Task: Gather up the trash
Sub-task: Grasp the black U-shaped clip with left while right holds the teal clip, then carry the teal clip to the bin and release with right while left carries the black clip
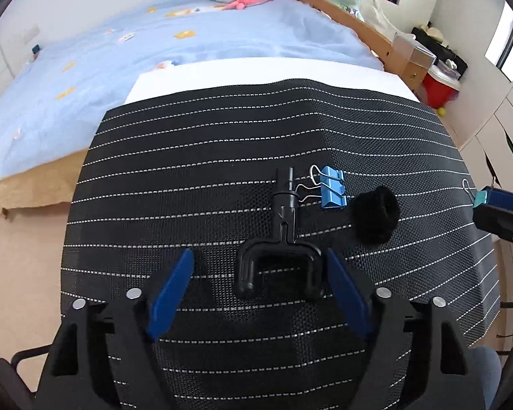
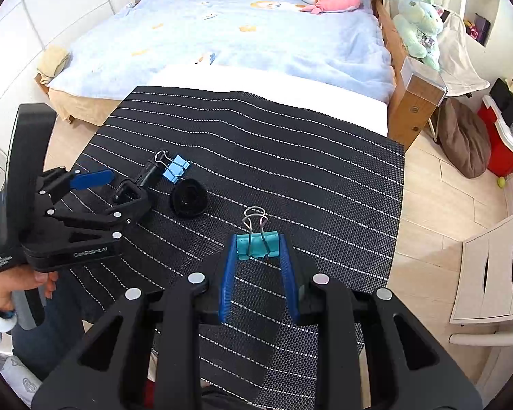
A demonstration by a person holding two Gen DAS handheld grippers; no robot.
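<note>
- Gripping a teal binder clip (image 2: 257, 244) in my right claw (image 2: 258, 256), pads pressed on both its sides, over the black striped mat (image 2: 290, 157).
- My left claw (image 1: 260, 273) gapes wide around a black forked plastic piece (image 1: 280, 259), pads not touching it.
- Just beyond it lie a blue binder clip (image 1: 331, 188) and a black fuzzy ring (image 1: 376, 213).

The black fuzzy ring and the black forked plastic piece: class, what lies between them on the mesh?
In the left wrist view, only the blue binder clip sits between the forked piece and the fuzzy ring, slightly farther back; otherwise bare mesh.
</note>
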